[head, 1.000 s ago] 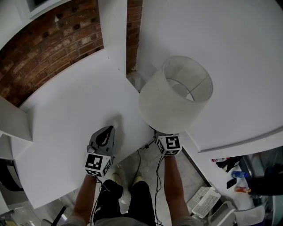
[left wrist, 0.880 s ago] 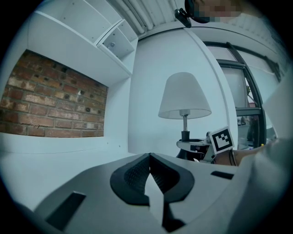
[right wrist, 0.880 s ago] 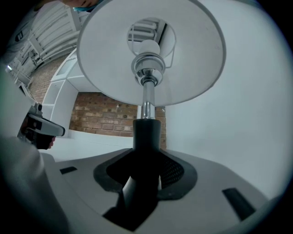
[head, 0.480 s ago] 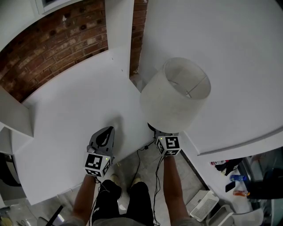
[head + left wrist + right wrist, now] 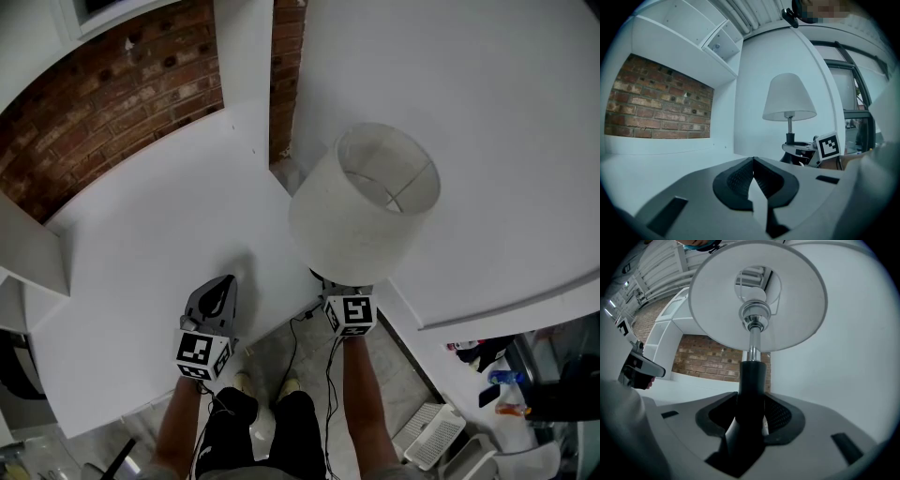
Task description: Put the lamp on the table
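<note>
the white table [image 5: 141,244] runs from the brick wall [image 5: 112,84] down to a straight near edge, and most of its flat top is bare, with open room on every side of the left gripper [image 5: 217,292]. a second white surface [image 5: 487,141] spreads to the right, and a narrow gap of grey floor [image 5: 314,347] with a thin black cable [image 5: 298,330] splits the two.

there is one lamp [image 5: 361,202], and there are two grippers, each with one marker cube. the lamp hangs off the table, above the gap, beside the table's right corner, and its shade overlaps the edge of the right surface.

the right gripper [image 5: 750,413] clamps both ribbed pads on the lamp's round black stem [image 5: 751,380]. above this a chrome neck meets a pale bulb [image 5: 754,294] inside the wire frame. the shade is white, matte and cloth-like, a tapered drum. the left gripper's jaws are pressed together with nothing between them, low over the table near its front edge.
</note>
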Tool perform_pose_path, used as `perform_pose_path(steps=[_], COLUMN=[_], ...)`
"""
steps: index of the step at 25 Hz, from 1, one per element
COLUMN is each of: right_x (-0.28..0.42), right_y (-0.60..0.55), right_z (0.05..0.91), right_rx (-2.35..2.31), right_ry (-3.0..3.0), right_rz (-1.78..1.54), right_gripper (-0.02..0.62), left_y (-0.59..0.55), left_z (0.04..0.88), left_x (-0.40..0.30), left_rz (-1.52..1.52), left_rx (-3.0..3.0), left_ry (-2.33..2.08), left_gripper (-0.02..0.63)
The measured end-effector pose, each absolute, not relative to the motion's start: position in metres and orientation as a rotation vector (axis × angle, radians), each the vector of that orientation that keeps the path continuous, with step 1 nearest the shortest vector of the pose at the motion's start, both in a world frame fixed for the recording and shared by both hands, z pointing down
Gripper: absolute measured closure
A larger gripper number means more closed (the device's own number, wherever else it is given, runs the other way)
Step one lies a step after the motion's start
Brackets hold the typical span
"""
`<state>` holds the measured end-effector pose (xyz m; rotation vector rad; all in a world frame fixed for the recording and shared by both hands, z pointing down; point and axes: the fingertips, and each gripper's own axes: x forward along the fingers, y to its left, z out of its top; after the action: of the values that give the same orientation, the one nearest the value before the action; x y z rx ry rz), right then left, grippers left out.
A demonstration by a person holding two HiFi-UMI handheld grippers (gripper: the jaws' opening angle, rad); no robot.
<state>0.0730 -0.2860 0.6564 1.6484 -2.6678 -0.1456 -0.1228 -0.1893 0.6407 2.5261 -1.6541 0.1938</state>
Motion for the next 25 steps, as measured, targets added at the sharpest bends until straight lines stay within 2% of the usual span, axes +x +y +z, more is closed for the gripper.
perform_pose_path(steps=[12, 25], right_x=[0.073, 0.081], right_y=[-0.284, -0.264], right_z=[0.667, 0.679], right_rx=[1.584, 1.599], right_ry=[-2.703, -2.667], right_rz=[-0.037, 0.041], right_gripper=[0.297, 0.295], left_y=[-0.194, -0.194], left_z=[0.638, 0.630], left_x=[-0.119, -0.119], left_rz=[0.219, 0.207], left_rx=[2.515, 2.500], left_ry=[-1.646, -1.651], left_gripper=[0.601, 0.601])
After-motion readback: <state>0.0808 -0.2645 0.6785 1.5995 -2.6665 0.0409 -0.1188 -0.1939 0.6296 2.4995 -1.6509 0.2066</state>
